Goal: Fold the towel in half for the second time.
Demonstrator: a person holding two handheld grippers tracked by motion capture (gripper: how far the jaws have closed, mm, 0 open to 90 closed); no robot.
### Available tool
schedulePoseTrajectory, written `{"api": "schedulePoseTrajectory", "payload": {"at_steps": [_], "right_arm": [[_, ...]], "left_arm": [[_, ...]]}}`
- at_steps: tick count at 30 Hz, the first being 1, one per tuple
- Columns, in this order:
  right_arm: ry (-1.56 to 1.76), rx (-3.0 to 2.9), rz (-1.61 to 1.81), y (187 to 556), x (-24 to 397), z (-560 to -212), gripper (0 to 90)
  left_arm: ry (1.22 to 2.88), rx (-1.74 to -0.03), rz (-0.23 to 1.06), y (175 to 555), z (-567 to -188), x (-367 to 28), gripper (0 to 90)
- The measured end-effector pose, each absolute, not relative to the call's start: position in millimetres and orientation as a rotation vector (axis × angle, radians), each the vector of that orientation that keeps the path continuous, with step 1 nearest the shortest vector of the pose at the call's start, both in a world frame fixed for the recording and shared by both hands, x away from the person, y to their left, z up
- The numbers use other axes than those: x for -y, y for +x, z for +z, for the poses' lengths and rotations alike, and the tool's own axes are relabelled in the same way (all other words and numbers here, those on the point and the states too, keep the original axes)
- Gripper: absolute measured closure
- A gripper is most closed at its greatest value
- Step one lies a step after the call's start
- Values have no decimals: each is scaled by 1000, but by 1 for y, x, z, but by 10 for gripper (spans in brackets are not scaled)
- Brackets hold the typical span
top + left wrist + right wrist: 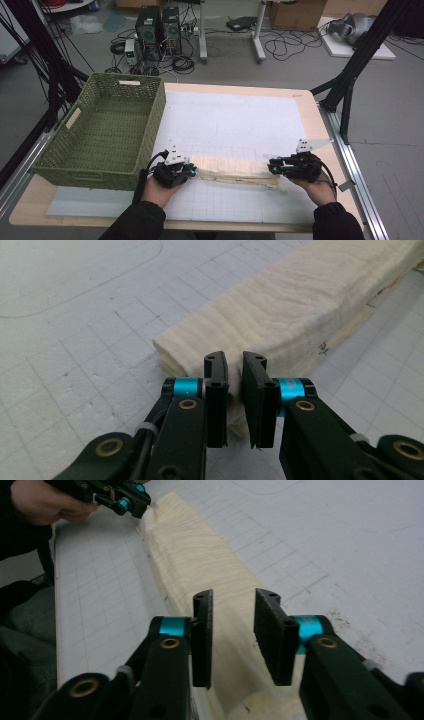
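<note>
both the left gripper and right gripper stood slightly apart, unclamped at the ends of the folded cream waffle-weave cloth lower centre of the high view; release step, lift to green woven basket likely next.

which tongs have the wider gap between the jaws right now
The right tongs: a clear strip of the folded cream towel shows between their jaws, while the left tongs show only a narrow slit.
</note>
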State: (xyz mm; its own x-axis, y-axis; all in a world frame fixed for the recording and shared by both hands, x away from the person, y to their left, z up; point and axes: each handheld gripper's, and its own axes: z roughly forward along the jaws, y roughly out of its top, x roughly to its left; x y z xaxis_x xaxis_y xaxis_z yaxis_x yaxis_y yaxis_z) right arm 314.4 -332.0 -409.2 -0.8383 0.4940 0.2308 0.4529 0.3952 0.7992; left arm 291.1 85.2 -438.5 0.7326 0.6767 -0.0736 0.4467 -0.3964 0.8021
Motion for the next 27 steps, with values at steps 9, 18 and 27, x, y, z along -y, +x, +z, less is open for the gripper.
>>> {"api": "schedulePoseTrajectory", "payload": {"at_steps": [9, 18, 27], "right_arm": [[886, -2714, 1318, 317, 308, -435, 801], [847, -2698, 1334, 318, 297, -428, 844], [806, -2773, 1240, 314, 294, -440, 861]], "left_arm": [[2018, -812, 312, 289, -417, -90, 725], [2047, -801, 309, 301, -415, -66, 885], [2147, -865, 319, 305, -441, -60, 895]]}}
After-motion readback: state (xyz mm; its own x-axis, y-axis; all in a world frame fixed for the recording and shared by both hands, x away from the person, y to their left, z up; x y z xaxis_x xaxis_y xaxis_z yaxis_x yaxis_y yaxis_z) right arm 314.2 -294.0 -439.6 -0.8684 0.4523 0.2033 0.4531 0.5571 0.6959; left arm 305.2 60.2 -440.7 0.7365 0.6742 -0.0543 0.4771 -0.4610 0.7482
